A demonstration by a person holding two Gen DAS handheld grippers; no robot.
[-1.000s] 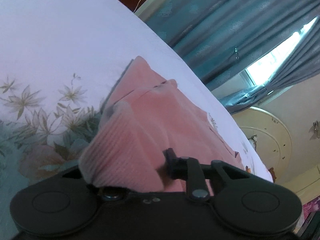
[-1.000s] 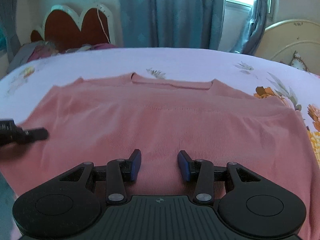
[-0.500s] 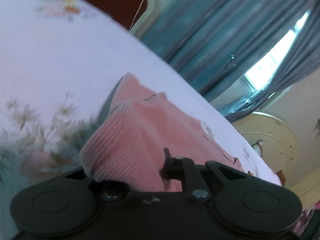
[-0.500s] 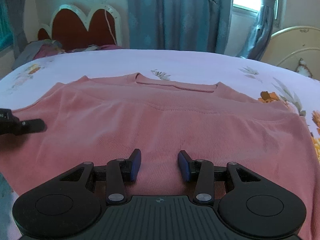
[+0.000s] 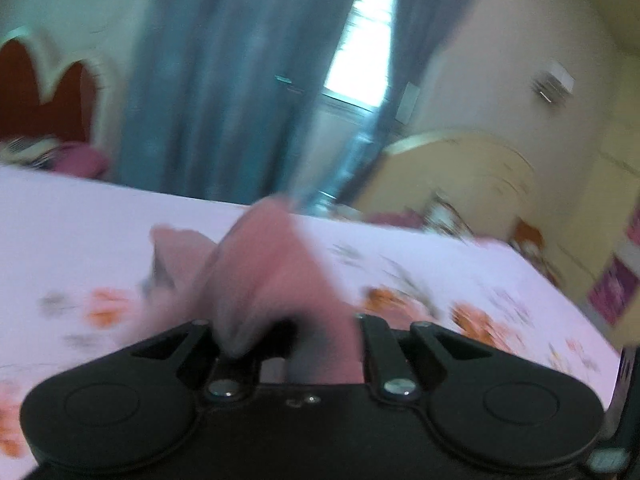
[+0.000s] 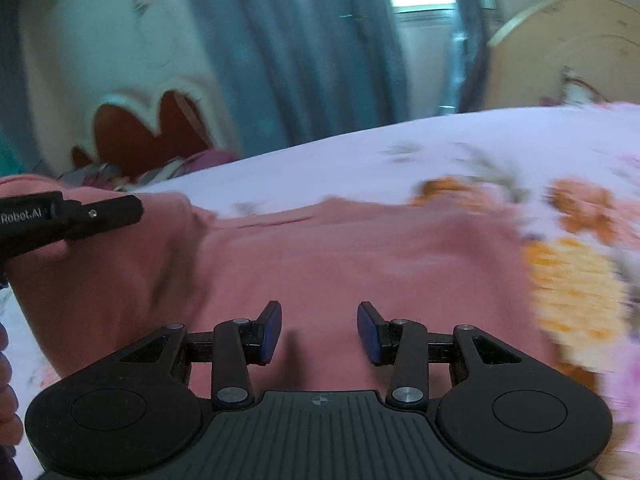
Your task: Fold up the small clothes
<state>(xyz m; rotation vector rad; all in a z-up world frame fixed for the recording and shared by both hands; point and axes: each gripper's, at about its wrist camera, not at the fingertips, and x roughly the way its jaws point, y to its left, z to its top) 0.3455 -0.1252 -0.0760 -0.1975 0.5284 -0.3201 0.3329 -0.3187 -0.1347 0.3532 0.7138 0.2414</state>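
I count one pink top (image 6: pixel 360 264) on the bed (image 6: pixel 328 152), and two tools. My left tool (image 5: pixel 280 332) is pressed together on a bunched edge of the top and holds it raised off the floral sheet; its jaws have just been closing on that cloth. It reaches in from the left in the right wrist view. My right tool (image 6: pixel 319 330) stands spread above the top, pinching nothing. The top's long axis runs left to right, neckline towards the curtains (image 6: pixel 296 48).
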